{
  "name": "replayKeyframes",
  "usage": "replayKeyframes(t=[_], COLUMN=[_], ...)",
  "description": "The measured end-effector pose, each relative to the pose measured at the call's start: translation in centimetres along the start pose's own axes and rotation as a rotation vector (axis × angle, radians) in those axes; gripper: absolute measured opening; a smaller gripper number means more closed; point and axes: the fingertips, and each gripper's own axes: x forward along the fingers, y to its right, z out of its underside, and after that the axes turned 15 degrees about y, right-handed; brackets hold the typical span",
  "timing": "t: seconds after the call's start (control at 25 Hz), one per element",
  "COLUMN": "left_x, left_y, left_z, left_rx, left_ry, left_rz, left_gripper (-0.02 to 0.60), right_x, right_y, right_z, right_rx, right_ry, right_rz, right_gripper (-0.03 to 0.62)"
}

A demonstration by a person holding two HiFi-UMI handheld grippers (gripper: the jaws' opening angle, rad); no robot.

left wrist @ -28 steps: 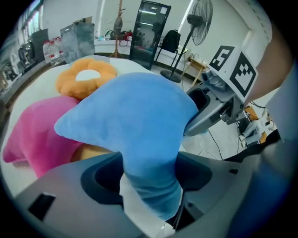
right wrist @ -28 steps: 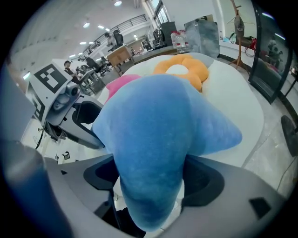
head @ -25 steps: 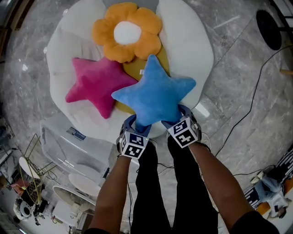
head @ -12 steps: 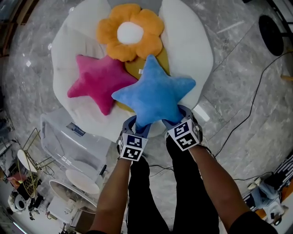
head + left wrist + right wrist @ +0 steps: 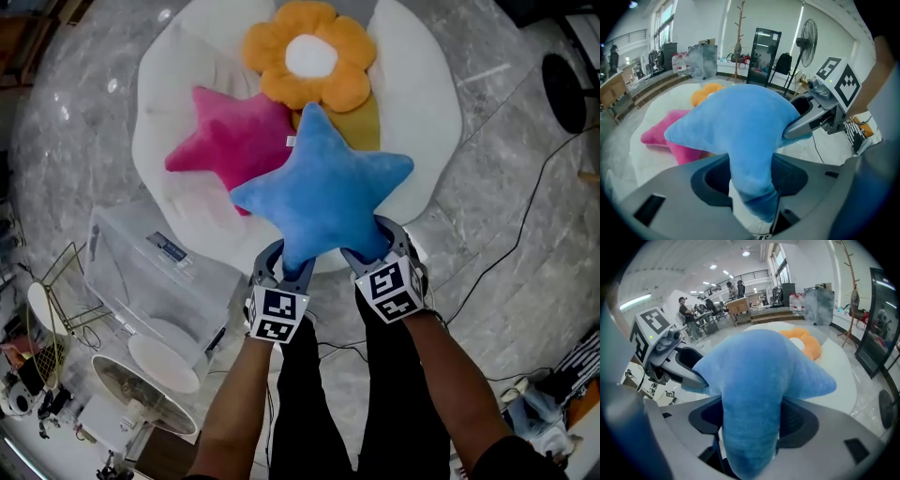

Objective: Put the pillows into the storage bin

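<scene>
Blue star pillow (image 5: 323,187), one lower arm clamped in left gripper (image 5: 287,262), other in right gripper (image 5: 379,244)

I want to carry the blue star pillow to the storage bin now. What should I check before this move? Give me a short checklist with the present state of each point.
1. Left gripper holds the blue star pillow: ok, its jaws have just closed on one lower arm of the star.
2. Right gripper holds it: ok, its jaws have just closed on the other lower arm.
3. Pillow free of the pink star pillow: cannot tell, they overlap in the head view.
4. Storage bin found: ok, it stands beside the white cushion, on the left gripper's side.
5. Bin open on top: cannot tell.
</scene>
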Motion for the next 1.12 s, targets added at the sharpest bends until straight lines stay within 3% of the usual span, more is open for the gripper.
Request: replayKeyframes(t=[0.28, 0.6, 0.92, 1.12], left_x=[-7.9, -17.9, -26.7, -33.7], left_y=[-4.9, -10.8, -15.5, -18.4], left_z=[2.3, 7.6, 15.2, 20.0], left_rx=[-0.033, -0.11, -0.255, -0.3], left_ry=[0.063, 0.107, 0.148, 0.141], left_rz=[-0.1, -0.246, -0.419, -0.437], left_gripper=[0.236, 0.239, 0.249, 0.245], right_x=[2.7, 7.2, 12.1, 14.0], right_y=[-8.2, -19.9, -31.7, -40.7], right_z=[-4.5, -7.9, -9.2, -10.0], right_rx=[-0.128, -0.233, -0.385, -0.439], right_ry=[0.032, 0.049, 0.04, 0.024], right_rz=[-0.074, -0.193, -0.357, -0.418], right_gripper=[0.341, 0.342, 0.347, 0.347])
